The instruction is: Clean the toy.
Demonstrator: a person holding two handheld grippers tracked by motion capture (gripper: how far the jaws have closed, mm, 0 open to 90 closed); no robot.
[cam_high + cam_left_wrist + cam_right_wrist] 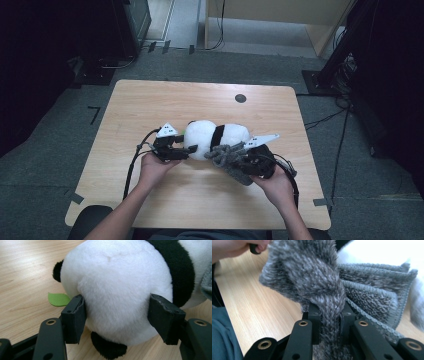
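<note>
Gripping plush panda (117, 290) in left gripper (117, 317), right gripper (330, 325) clamping grey knitted scarf (312, 277), no readable writing, wooden table (150, 105)

Wooden table (150, 105), light finish, rounded corners. One round dark cable port (240, 98) near the far edge, right of centre. Grey carpeted floor (60, 130) surrounds it. Black equipment stand (330, 65) beyond the far right corner; cables (325, 119) trail across the floor there.
</note>
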